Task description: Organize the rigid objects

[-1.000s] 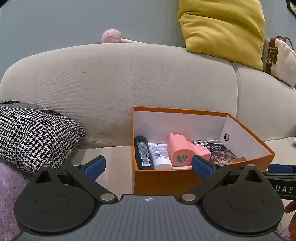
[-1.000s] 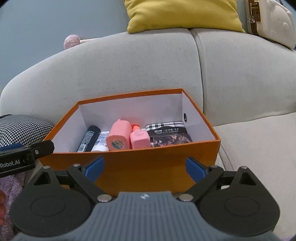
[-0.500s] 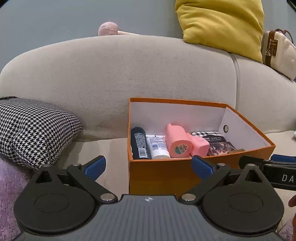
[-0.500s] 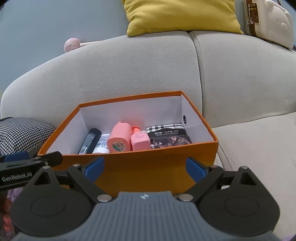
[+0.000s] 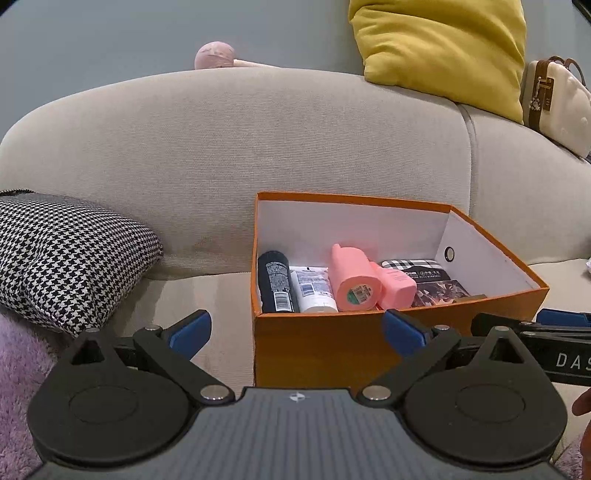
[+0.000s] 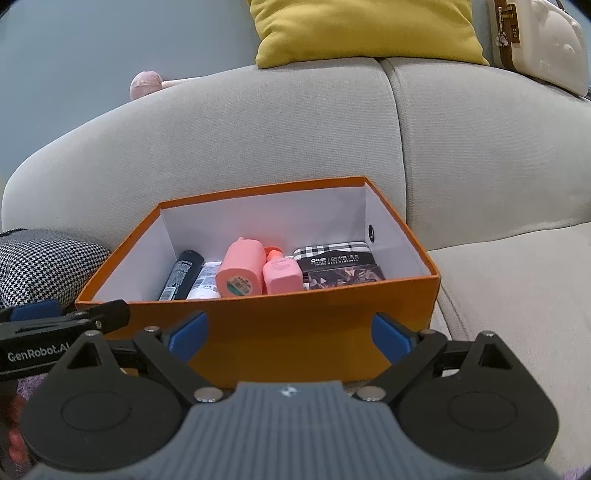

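An open orange box [image 5: 325, 343] [image 6: 280, 328] stands on the grey sofa seat. Inside it lie a black spray can [image 5: 275, 280] [image 6: 181, 275], a white tube [image 5: 314, 290] [image 6: 207, 280], a large pink bottle [image 5: 354, 277] [image 6: 242, 267], a small pink pump bottle [image 5: 397, 282] [image 6: 282, 273] and a checked packet over a dark booklet [image 5: 424, 275] [image 6: 336, 260]. My left gripper [image 5: 297, 330] is open and empty before the box's front left corner. My right gripper [image 6: 290, 334] is open and empty before the front wall.
A houndstooth cushion [image 5: 62, 254] [image 6: 40, 266] lies left of the box. A yellow pillow [image 5: 443, 48] [image 6: 362, 26] and a cream bag [image 5: 554, 99] [image 6: 539, 40] rest on the sofa back. A pink ball on a stick [image 5: 214, 55] sits behind. Purple fluffy fabric [image 5: 18, 354] is at lower left.
Both grippers have drawn back and risen a little from the box; more of its inside shows. Neither gripper has changed its opening.
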Demonstrator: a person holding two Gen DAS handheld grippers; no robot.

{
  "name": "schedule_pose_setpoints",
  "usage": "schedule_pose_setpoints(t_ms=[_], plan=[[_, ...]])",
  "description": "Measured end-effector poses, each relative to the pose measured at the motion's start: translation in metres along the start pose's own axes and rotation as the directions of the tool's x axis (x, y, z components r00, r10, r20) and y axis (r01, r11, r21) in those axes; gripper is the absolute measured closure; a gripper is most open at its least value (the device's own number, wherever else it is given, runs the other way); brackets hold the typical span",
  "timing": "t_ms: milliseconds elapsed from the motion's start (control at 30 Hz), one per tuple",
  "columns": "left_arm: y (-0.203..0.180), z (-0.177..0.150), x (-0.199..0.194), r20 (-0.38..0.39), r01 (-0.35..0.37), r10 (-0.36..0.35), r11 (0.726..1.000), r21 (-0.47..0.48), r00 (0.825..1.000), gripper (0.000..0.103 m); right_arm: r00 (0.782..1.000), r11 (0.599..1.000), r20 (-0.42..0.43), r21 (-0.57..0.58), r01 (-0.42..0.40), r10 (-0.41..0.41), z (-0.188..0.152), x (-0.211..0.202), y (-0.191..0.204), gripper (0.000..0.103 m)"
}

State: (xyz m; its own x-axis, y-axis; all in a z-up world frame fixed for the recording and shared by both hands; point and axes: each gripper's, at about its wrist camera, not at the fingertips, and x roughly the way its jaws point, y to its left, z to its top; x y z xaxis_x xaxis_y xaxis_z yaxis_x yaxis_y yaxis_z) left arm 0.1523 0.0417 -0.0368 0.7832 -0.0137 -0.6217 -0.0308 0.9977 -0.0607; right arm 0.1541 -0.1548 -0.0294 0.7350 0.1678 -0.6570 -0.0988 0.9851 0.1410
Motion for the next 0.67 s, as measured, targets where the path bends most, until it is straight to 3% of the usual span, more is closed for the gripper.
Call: schedule_pose_setpoints(t_ms=[667], plan=[[-0.0023, -0.0021, -0.0022, 0.003, 0.004, -0.004, 1.0, -0.002, 1.0, 0.0, 1.0, 1.0, -0.01, -0.008, 0.008, -0.008, -0.0018, 0.0008, 0.0009, 0.008]])
